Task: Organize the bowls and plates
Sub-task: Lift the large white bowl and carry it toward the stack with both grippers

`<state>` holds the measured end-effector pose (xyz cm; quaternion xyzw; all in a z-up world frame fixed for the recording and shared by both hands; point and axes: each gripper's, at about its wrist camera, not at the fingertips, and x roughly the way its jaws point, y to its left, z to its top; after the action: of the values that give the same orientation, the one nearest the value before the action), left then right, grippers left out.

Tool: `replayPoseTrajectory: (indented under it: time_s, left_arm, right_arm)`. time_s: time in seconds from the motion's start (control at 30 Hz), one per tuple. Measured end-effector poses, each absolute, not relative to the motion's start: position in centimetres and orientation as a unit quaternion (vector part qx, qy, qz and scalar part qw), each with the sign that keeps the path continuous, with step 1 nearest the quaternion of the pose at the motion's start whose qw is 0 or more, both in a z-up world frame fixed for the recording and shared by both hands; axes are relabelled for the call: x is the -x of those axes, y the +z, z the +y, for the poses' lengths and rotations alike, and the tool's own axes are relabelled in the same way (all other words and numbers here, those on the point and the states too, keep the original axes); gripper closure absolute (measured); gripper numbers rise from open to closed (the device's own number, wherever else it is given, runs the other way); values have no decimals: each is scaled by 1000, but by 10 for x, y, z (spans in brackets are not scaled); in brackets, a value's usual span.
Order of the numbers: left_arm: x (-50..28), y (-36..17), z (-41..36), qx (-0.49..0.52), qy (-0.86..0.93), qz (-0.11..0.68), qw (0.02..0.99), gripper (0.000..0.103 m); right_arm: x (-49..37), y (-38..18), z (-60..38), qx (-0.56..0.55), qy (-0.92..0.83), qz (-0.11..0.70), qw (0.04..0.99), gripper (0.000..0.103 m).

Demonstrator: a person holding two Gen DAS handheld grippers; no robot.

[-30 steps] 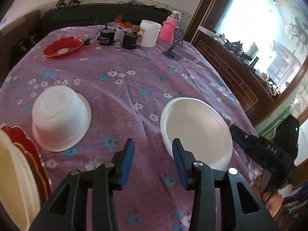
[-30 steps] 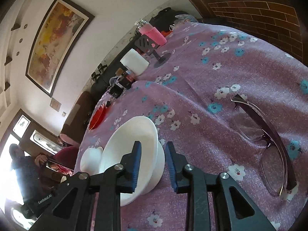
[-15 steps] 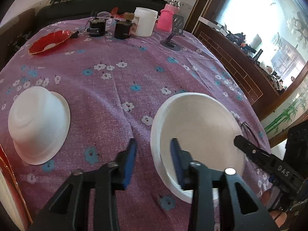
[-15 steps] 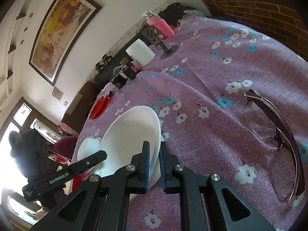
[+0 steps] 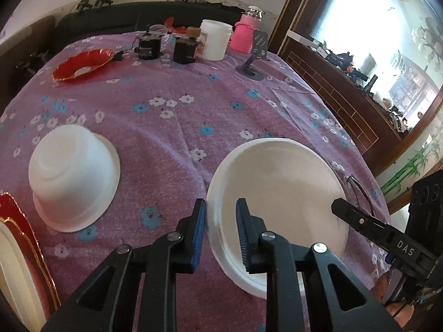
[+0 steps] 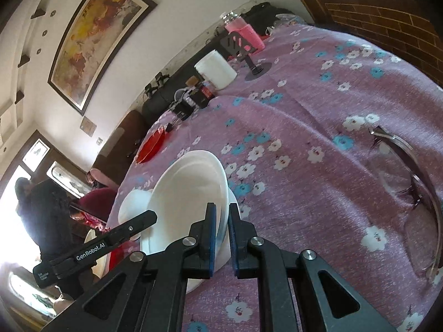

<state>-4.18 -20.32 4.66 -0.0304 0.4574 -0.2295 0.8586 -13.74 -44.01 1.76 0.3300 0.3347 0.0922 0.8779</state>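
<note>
Risk of slip: round white shallow bowl (image 5: 277, 193), lower centre of frame, pinched at opposite rims by left gripper (image 5: 220, 231), jaws just closing on near edge, and right gripper (image 6: 221, 235), clamped tight on its side. Uneven lift, bowl twisting free. Nearby: upturned white bowl (image 5: 73, 177) left, spectacles (image 6: 409, 191) right, purple floral cloth (image 5: 171, 105) rumpled between.

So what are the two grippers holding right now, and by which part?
Both grip the upright white bowl by its rim: the left hand-held gripper on the near-left edge, the right hand-held gripper on the opposite edge. Their jaws have just been closing onto it.
</note>
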Motion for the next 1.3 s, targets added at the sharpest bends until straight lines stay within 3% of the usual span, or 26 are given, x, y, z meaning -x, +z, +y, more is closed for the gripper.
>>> replayPoseTrajectory:
  time_s: [0.2, 0.3, 0.83, 1.1, 1.23, 1.3]
  left_arm:
    - [39, 35, -201, 31, -232, 466, 853, 80]
    - [41, 32, -204, 33, -239, 465, 852, 93]
    - [82, 50, -166, 11, -213, 434, 875, 92]
    - [86, 38, -153, 20, -208, 448, 869, 91]
    - [90, 37, -158, 4, -206, 440, 874, 81]
    - [91, 35, -161, -3, -202, 438, 876, 79]
  right_arm:
    - [138, 13, -442, -336, 86, 338, 875, 94]
    - [139, 15, -441, -336, 89, 338, 875, 94]
    - [143, 28, -407, -325, 134, 348, 869, 93]
    - [143, 25, -388, -298, 133, 363, 873, 91]
    - [143, 24, -387, -276, 114, 367, 881, 90]
    - [142, 25, -385, -260, 105, 372, 885, 82]
